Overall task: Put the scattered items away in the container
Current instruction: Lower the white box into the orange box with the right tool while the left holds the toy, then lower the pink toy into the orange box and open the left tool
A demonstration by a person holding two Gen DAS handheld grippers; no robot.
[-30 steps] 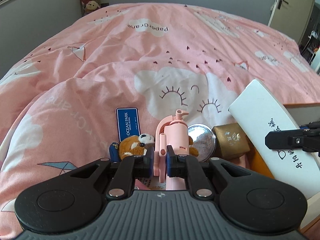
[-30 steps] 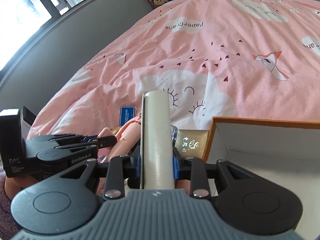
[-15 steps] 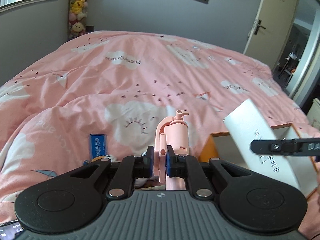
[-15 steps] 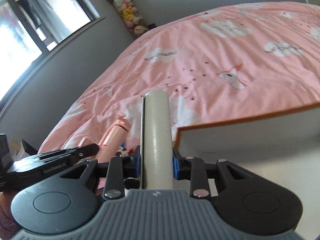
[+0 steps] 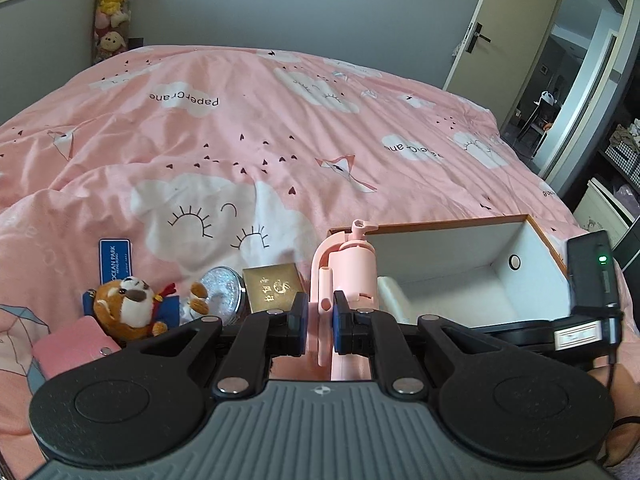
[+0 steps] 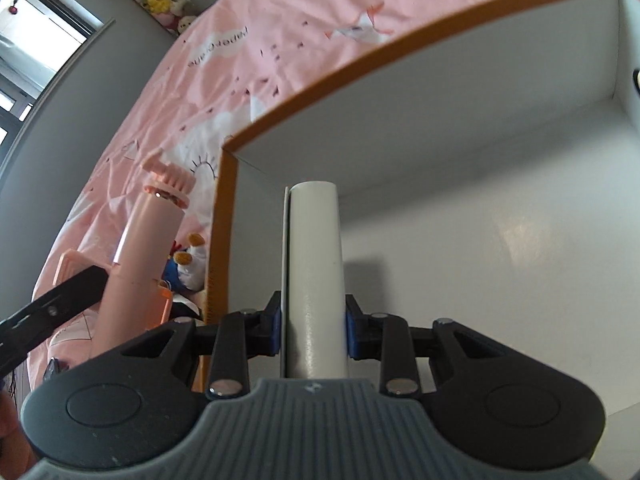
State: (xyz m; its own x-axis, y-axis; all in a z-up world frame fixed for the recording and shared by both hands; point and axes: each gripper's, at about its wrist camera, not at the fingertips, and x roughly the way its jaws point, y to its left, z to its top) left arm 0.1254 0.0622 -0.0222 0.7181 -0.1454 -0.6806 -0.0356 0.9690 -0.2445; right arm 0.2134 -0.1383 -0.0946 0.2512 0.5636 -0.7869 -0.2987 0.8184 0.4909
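My left gripper [image 5: 320,316] is shut on a pink bottle-shaped toy [image 5: 352,264], held above the bed just left of the container. The container is a white box with an orange rim [image 5: 440,226]. My right gripper [image 6: 314,328] is shut on a white rounded box [image 6: 314,260], held low inside the container near its left wall [image 6: 226,220]. That white box's end [image 5: 394,292] shows behind the pink toy in the left wrist view. The pink toy [image 6: 152,236] and a left finger [image 6: 60,300] show at the left of the right wrist view.
Left of the container, a plush bear [image 5: 128,308], a blue card [image 5: 115,260], a silver round case [image 5: 222,292], a gold box [image 5: 274,286] and a pink wallet [image 5: 74,350] lie on the pink duvet [image 5: 280,140]. A door stands open at the far right.
The left gripper has carried the pink toy up and right, off the pile, to the container's edge. The right gripper has rolled and sunk, bringing the white box down inside the container.
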